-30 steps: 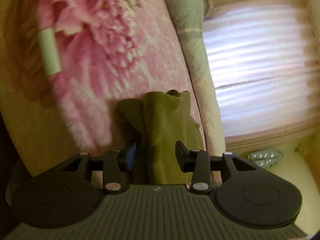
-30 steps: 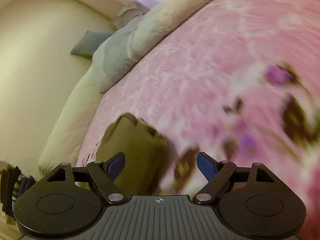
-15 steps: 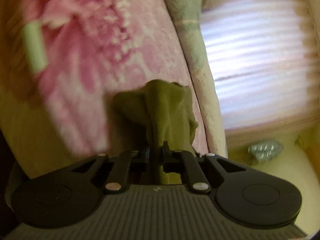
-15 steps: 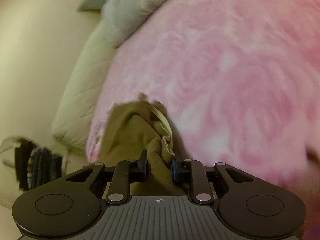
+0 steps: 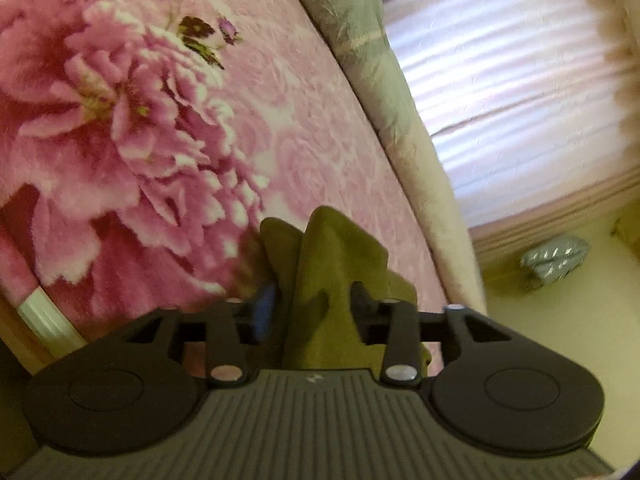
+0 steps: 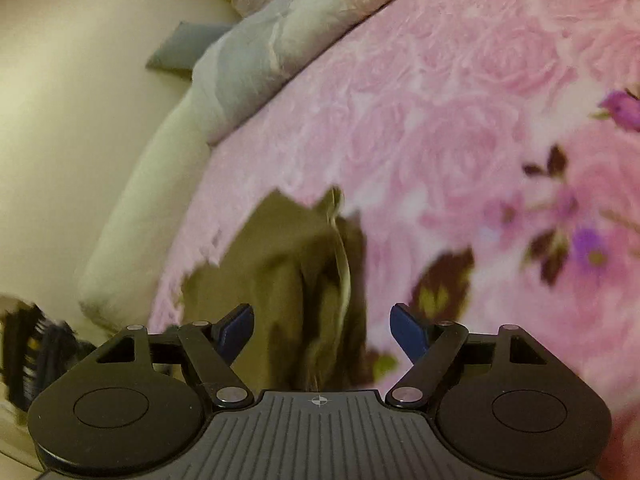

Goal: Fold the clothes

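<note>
Both grippers have let go since half a second ago: the left gripper (image 5: 312,304) and the right gripper (image 6: 322,330) now stand with fingers apart around the one olive garment (image 5: 340,276), bunched on the pink floral blanket (image 5: 160,128). Only the left view shows the curtain (image 5: 508,92); only the right shows a grey pillow (image 6: 180,50).
</note>
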A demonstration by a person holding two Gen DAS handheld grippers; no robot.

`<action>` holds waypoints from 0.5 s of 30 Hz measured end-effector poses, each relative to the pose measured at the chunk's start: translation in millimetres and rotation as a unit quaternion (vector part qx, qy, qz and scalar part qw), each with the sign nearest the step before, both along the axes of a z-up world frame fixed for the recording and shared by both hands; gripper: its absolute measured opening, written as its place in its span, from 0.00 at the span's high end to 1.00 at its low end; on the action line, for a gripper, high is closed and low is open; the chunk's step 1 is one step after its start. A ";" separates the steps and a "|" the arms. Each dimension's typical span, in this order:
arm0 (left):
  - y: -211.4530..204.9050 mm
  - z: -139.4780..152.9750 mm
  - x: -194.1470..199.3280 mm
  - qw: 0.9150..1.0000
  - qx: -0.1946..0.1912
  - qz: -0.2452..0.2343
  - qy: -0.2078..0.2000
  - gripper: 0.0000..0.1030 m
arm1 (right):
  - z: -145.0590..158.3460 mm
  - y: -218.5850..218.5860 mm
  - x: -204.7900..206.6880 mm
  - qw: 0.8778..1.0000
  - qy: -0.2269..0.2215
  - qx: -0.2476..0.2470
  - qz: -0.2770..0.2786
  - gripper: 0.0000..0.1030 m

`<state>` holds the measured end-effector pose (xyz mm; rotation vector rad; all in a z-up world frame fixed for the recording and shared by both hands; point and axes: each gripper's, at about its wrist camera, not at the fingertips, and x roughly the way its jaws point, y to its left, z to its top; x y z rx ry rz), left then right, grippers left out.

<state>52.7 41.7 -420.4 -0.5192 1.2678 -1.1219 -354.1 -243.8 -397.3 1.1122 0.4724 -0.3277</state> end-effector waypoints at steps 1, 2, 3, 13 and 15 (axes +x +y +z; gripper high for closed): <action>-3.9 -2.6 0.5 1.000 0.002 -0.001 0.003 0.66 | -3.2 -6.6 3.1 1.000 -0.005 0.012 0.000 0.24; -9.1 -5.1 0.8 1.000 0.005 -0.004 0.005 0.69 | -9.8 -11.2 7.7 1.000 -0.008 0.025 0.000 0.24; -14.2 -7.5 1.0 1.000 0.007 -0.011 0.005 0.73 | -18.1 -13.8 12.5 0.999 -0.013 0.039 0.003 0.25; -61.0 13.6 10.4 0.993 0.026 -0.066 -0.090 0.89 | -41.0 14.6 1.7 0.995 -0.047 0.074 -0.040 0.85; -60.1 18.4 6.7 0.991 0.051 -0.051 -0.112 0.84 | -39.5 18.9 -4.2 0.996 -0.046 0.061 -0.039 0.81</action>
